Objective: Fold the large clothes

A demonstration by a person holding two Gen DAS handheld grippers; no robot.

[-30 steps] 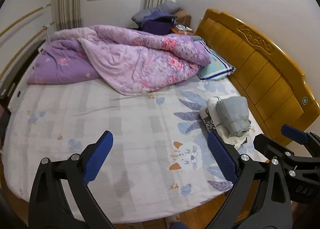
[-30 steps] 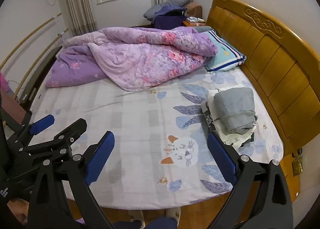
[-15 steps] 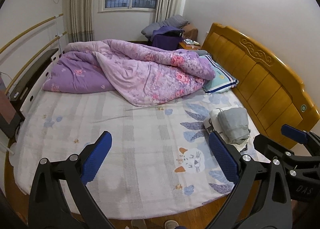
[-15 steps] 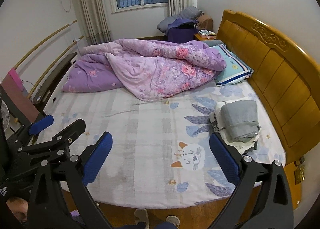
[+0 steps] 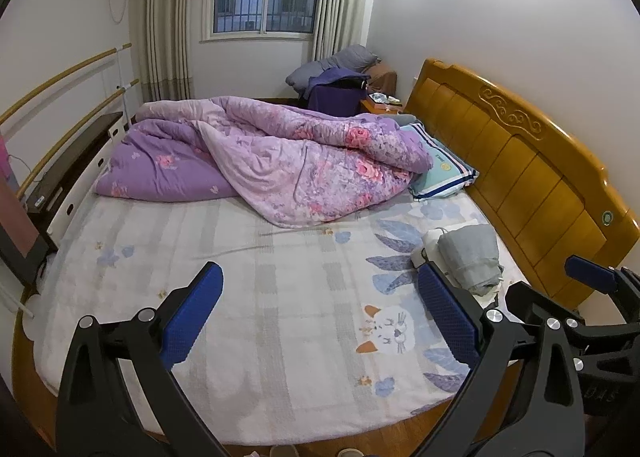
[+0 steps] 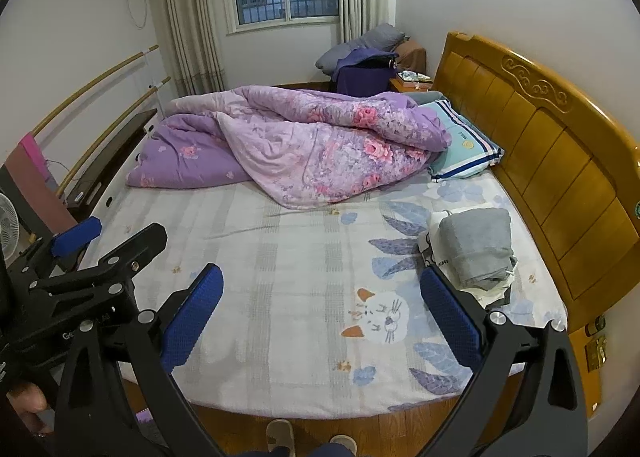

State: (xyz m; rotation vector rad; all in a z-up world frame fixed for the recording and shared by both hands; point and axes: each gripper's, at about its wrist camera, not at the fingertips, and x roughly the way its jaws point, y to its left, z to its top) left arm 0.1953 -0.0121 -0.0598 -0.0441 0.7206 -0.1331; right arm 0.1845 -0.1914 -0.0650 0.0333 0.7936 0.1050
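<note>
While both grippers gape, folded clothes (image 6: 476, 253) lie ahead, seemingly right.

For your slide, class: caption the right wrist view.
Open right gripper above the patterned bedsheet, folded grey garment stacked beside the wooden headboard.

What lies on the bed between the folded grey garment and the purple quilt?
Only patterned bedsheet with leaf prints: nothing lies between the folded grey garment and the purple quilt. The right wrist view shows it best.

Ahead of you the bed (image 5: 280, 337) carries a rumpled quilt (image 5: 280, 161) at its far side. To the right, folded clothes (image 6: 476, 253) lie near the headboard (image 6: 560, 161), with a pillow (image 6: 460, 149) behind them, touching the quilt.
</note>
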